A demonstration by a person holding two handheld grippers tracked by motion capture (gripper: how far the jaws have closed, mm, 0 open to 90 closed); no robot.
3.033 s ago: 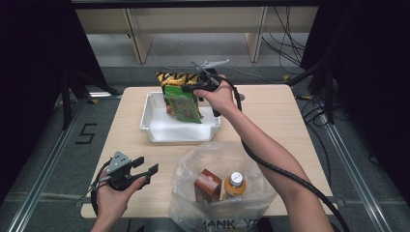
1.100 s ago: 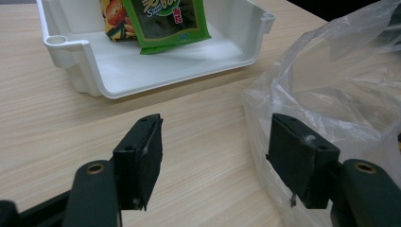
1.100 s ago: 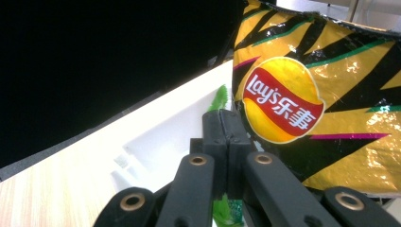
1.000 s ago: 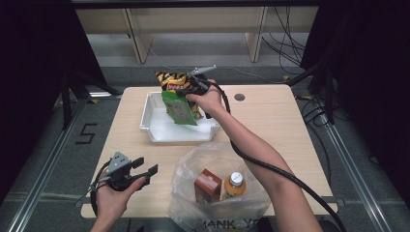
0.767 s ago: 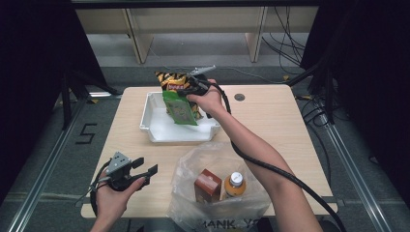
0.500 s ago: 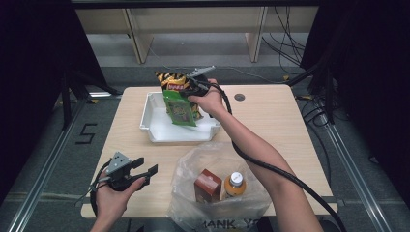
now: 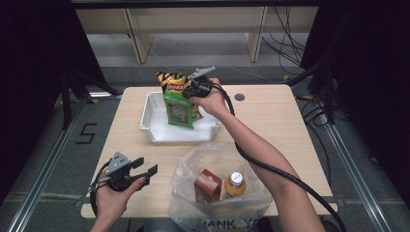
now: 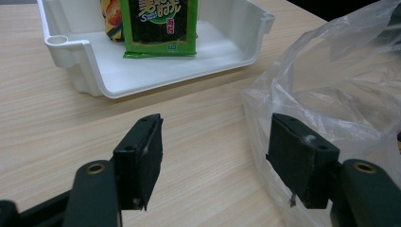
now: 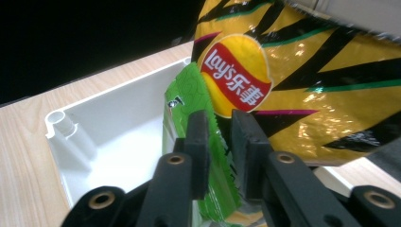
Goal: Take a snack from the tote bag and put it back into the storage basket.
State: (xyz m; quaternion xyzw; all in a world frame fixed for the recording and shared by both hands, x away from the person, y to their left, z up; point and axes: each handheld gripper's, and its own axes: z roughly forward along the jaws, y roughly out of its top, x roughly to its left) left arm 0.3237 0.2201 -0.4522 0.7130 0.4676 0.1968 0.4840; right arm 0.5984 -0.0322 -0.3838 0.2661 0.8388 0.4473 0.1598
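1. Right gripper (image 9: 220,142): jaws just opening, slightly parted around the top edge of the green packet (image 7: 178,107), pads no longer pinching.
2. Green packet: upright in the white tray (image 7: 152,128), leaning on the yellow chip bag (image 9: 302,85).
3. Left gripper (image 8: 215,156): spread, empty, beside the plastic bag (image 8: 340,80).

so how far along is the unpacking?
Done: Lay's chip bag stands in the white tray. In hand: right gripper, jaws just opening, still straddles the green seaweed pack set there. Left: brown carton and orange bottle remain in plastic bag; left gripper idle.
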